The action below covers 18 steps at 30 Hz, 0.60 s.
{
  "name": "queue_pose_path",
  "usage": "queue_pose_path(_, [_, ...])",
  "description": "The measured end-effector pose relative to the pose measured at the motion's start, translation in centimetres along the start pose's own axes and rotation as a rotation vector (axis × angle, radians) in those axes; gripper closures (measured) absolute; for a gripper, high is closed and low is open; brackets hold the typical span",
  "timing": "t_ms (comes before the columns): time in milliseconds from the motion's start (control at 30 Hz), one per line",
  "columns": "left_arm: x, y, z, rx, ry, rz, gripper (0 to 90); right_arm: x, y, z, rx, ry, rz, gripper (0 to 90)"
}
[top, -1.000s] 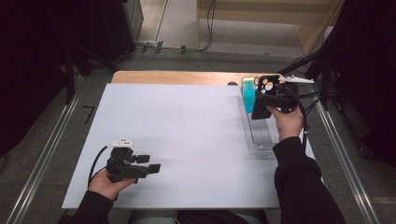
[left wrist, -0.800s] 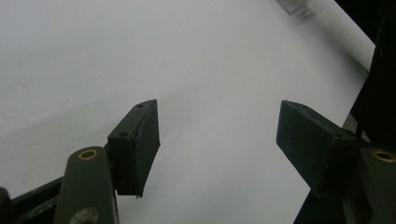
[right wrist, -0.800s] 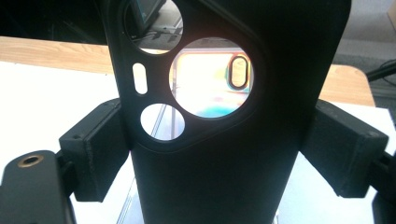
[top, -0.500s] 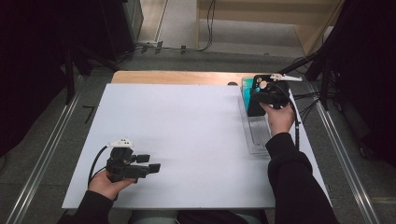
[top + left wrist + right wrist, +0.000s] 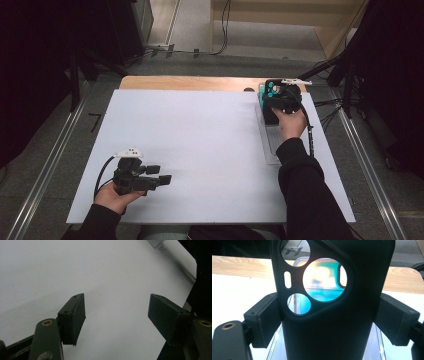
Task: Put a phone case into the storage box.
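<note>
Forward and down my right gripper (image 5: 270, 100) has carried the black phone case (image 5: 332, 315), pinched by its sides, toward the teal thing (image 5: 262, 93) at the clear tray's (image 5: 270, 149) far end. Placing it comes next, I judge. My left gripper (image 5: 116, 312) rests spread, empty.

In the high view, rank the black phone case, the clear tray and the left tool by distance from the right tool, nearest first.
1. Black phone case: clamped in the right tool, far right of the table.
2. Clear tray: just below the case, along the right edge.
3. Left tool: near left corner, jaws open.
</note>
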State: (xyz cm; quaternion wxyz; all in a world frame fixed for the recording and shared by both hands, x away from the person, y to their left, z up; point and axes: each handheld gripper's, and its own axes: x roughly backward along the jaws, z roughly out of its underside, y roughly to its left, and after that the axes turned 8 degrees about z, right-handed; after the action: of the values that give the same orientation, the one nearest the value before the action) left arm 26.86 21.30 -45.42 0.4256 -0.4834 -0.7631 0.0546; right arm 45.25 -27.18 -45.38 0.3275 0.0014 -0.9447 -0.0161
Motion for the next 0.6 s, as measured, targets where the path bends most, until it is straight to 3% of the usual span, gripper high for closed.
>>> queue_pose_path(100, [0.0, 0.0, 0.0, 0.002, 0.0, 0.0, 30.3, -0.4, 0.1, -0.4, 0.019, 0.008, 0.007, 11.9])
queue_pose_path(600, [0.0, 0.1, 0.0, 0.004, -0.005, 0.002, 30.3, -2.2, 1.0, -1.6, 0.015, -0.006, 0.036, 11.8])
